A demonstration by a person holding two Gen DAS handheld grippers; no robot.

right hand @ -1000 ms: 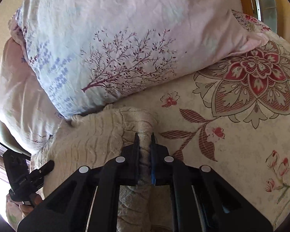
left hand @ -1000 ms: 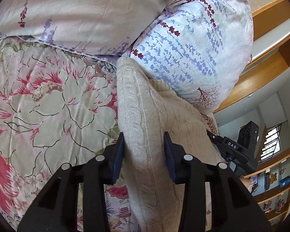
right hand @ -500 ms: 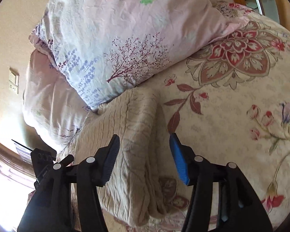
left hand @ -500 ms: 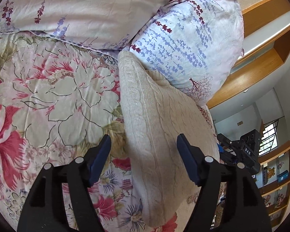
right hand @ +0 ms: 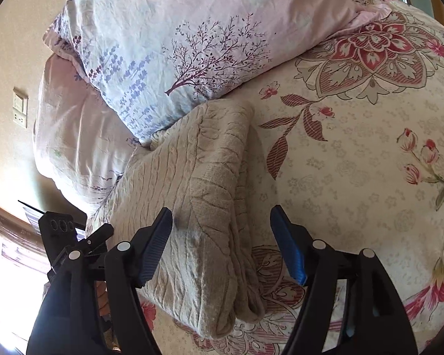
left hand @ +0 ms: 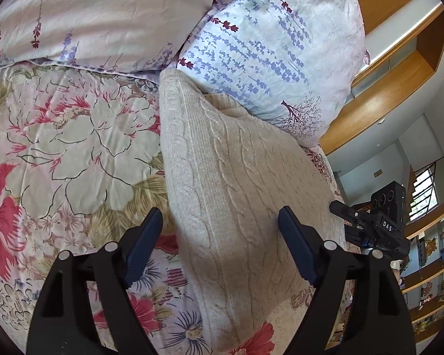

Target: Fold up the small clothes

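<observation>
A cream cable-knit sweater [left hand: 231,177] lies folded on the floral bedspread [left hand: 59,148], its far end against a pillow. My left gripper [left hand: 220,222] hovers over the sweater's near left edge, jaws opening wide, pads clear of the knit. In the right wrist view the same sweater [right hand: 204,195] shows its folded right edge, with stacked layers at the near corner. My right gripper [right hand: 222,222] is above that edge, jaws opening, nothing pressed between them. Each gripper appears at the side of the other's view: the right gripper [left hand: 370,224] and the left gripper [right hand: 74,242].
Two pillows with lavender and tree prints [left hand: 275,50] [right hand: 192,44] lean at the head of the bed, touching the sweater's far end. Wooden shelving [left hand: 399,74] and a window stand beyond the bed's right side. A wall switch [right hand: 20,111] is on the left wall.
Both grippers let go of the sweater's edges and spread their jaws wide. They drew back a little, so more of the folded sweater shows now.
</observation>
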